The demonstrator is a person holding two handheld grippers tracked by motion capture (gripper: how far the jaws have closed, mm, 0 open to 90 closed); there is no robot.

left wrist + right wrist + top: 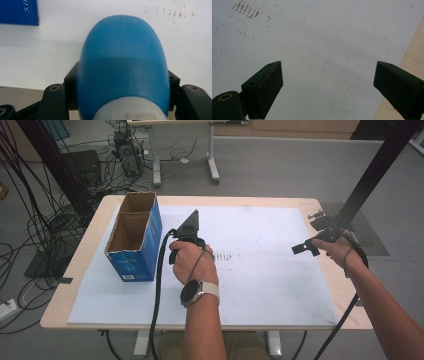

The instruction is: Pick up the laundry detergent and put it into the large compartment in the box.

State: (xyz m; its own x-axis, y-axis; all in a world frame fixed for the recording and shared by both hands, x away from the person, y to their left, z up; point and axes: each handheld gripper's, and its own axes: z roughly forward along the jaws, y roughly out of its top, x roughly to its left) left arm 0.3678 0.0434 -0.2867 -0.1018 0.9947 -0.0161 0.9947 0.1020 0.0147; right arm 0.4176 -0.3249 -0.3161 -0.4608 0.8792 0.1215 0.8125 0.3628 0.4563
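Two compartments are standing open in the blue cardboard box (134,237) near the table's (80,265) left edge, and just to its right the left gripper (123,82) is clamping a blue bottle (123,62) between its fingers (71,82), cap end toward the camera and rounded base pointing outward over the white sheet (270,270). In the high view the person's left hand (192,260) is covering the bottle, so whether it is resting on the sheet or hanging above it cannot be told.

The bottle's curved, smooth sides are probably the main risk: the fingers are gripping across a rounded body, so it could twist or slide out if tilted sharply toward the box. The box wall is standing close by, and a low approach could knock the bottle against its rim or shove the light box.

Farther right, near the table's right edge, the right gripper (328,85) is hovering with fingers spread wide and nothing between them, well apart from the bottle. Only scuff marks (227,256) are lying between the hands.
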